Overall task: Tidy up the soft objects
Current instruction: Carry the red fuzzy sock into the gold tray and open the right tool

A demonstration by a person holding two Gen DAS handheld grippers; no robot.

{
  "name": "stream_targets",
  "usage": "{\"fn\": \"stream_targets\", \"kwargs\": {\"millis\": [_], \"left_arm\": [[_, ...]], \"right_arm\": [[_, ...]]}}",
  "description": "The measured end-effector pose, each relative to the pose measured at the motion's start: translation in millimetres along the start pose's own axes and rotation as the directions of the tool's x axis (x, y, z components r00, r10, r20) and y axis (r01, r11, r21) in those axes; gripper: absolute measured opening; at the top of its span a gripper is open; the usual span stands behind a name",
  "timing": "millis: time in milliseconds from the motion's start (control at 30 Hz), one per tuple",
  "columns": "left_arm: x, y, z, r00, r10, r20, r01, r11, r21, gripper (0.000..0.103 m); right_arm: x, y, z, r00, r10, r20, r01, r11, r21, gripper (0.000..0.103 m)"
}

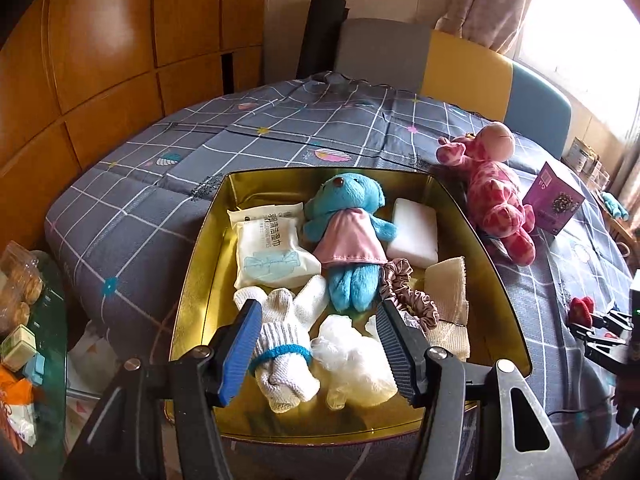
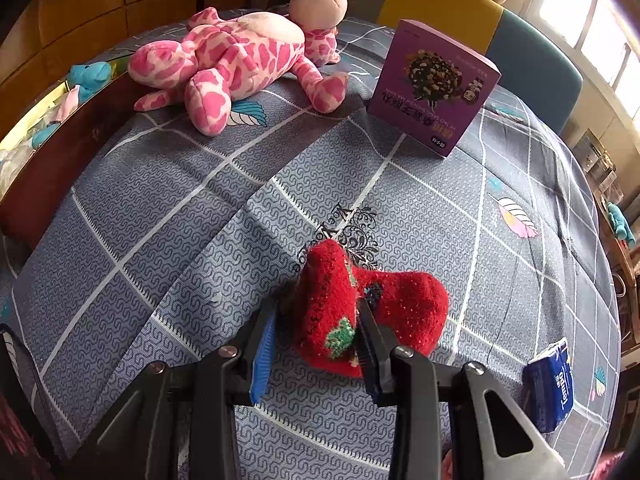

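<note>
A gold tin box (image 1: 202,240) sits on the grey checked cloth in the left wrist view. Inside lie a blue plush bear (image 1: 352,232) in a pink dress, a wipes packet (image 1: 272,248), a white sponge (image 1: 414,232), a brown scrunchie (image 1: 416,300), a beige gauze piece (image 1: 450,292), a white knit glove (image 1: 286,332) and a crumpled clear plastic glove (image 1: 352,356). My left gripper (image 1: 316,306) hovers open above the glove and the plastic, its pads touching neither. My right gripper (image 2: 319,306) is shut on a red fuzzy sock (image 2: 404,308) resting on the cloth.
A pink spotted plush giraffe (image 2: 224,64) lies beside the tin's right wall (image 2: 60,148). A purple carton (image 2: 434,84) stands behind the sock, and a blue tissue pack (image 2: 550,384) lies at the right. Chairs (image 1: 464,68) stand past the table's far edge.
</note>
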State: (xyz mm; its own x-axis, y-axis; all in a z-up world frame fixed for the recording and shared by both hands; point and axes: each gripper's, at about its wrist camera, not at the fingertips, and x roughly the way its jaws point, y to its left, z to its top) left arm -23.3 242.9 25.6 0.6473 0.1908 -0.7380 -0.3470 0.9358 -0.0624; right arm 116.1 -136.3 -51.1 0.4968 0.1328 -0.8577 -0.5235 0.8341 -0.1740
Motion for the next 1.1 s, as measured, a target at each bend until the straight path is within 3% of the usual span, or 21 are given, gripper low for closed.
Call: {"fn": "stream_targets", "kwargs": {"millis": [300, 433, 733, 900, 1100], "left_arm": [[0, 5, -3, 1.000, 0.010, 0.002, -0.010, 1.000, -0.020, 0.062], [0, 10, -4, 1.000, 0.014, 0.002, -0.013, 0.999, -0.032, 0.062], [0, 20, -5, 1.000, 0.017, 0.007, -0.016, 0.998, -0.057, 0.063], [-1, 24, -3, 1.000, 0.021, 0.013, -0.020, 0.997, -0.071, 0.063], [-3, 28, -1, 0.999, 0.027, 0.020, -0.025, 0.996, -0.086, 0.063]], "right_arm": [[1, 5, 0, 0.999, -0.052, -0.007, 0.052, 0.998, 0.024, 0.035], [2, 8, 0, 0.996, -0.083, -0.022, 0.084, 0.996, 0.039, 0.026], [-4, 10, 11, 0.997, -0.068, -0.026, 0.070, 0.994, 0.079, 0.024], [-28, 23, 28, 0.999, 0.006, 0.049, -0.010, 0.996, 0.091, 0.024], [-56, 77, 61, 0.981, 0.130, 0.141, -0.128, 0.991, -0.025, 0.024]]}}
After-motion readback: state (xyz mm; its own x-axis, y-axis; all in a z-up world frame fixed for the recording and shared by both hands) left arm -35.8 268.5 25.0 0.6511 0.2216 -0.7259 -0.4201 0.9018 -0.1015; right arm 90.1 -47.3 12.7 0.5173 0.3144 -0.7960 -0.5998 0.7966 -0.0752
